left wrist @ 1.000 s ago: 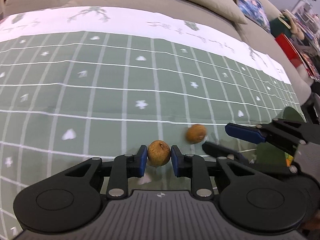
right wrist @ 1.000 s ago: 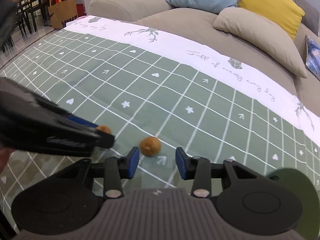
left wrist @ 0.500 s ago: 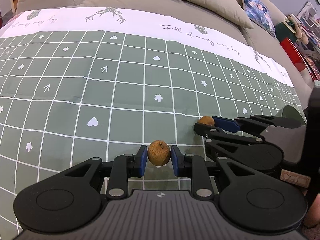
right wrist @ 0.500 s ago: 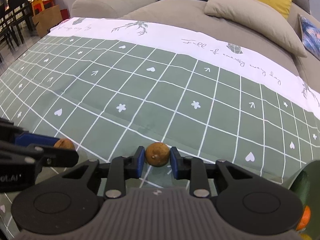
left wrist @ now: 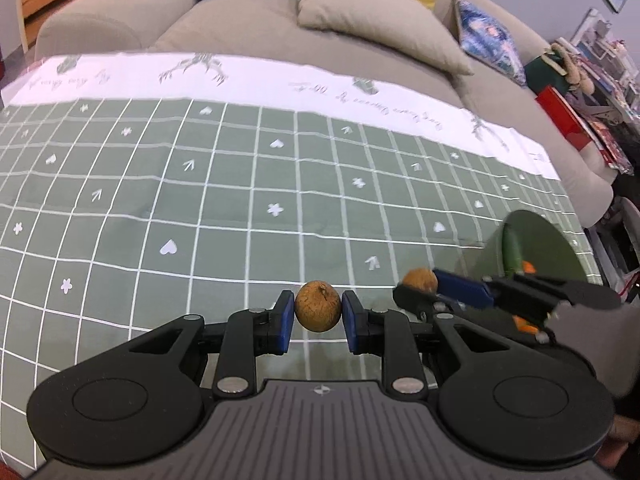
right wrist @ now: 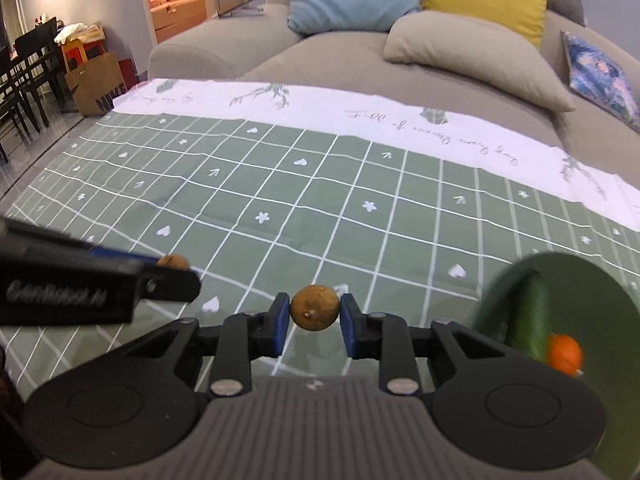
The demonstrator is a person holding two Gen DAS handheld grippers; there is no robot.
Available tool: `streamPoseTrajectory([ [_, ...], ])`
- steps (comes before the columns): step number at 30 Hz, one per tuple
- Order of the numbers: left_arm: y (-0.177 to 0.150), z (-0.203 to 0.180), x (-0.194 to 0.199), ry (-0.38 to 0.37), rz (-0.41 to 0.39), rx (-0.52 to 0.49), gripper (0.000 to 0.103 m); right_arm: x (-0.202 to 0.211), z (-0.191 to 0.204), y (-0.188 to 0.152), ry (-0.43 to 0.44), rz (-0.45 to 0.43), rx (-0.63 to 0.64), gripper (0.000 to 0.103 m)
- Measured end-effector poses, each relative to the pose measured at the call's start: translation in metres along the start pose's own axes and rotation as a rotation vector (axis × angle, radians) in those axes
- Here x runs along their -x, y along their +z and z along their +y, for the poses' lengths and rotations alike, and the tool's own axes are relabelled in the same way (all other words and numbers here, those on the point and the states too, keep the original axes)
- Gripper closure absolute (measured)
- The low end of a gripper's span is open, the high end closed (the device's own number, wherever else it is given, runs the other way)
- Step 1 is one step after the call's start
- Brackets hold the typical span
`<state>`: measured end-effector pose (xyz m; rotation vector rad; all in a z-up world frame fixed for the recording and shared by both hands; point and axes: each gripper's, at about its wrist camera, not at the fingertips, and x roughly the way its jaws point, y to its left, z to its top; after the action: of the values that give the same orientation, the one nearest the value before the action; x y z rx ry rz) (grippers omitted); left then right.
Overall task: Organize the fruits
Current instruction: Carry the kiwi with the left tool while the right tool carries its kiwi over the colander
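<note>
Tablecloth (left wrist: pixel 224 216), green and white-gridded, lies before a beige sofa (right wrist: pixel 344 52)

A green grid tablecloth (left wrist: pixel 200 208) carries a green plate (right wrist: pixel 592 292).

Left wrist view low over the green cloth (left wrist: pixel 224 216), facing the sofa (left wrist: pixel 360 60), close behind its own fingers, right wrist view likewise from further right, both sharing cloth, sofa, cushions and the green bowl (right wrist: pixel 592 292) at right
</note>
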<state>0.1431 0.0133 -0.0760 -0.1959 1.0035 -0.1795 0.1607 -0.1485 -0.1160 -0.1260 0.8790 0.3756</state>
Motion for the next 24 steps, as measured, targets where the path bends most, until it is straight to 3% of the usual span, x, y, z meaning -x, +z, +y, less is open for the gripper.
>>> streamPoseTrajectory([
  [17,-0.042,-0.082,0.036,-0.043,-0.017,-0.197,0.075,0.093,-0.026,-0.068,-0.049,0.000,-0.099,0.080],
  [24,-0.048,-0.119,0.035,-0.112,-0.006,-0.254,0.075,0.121,-0.054,-0.087,-0.095,-0.036,-0.173,0.080],
])
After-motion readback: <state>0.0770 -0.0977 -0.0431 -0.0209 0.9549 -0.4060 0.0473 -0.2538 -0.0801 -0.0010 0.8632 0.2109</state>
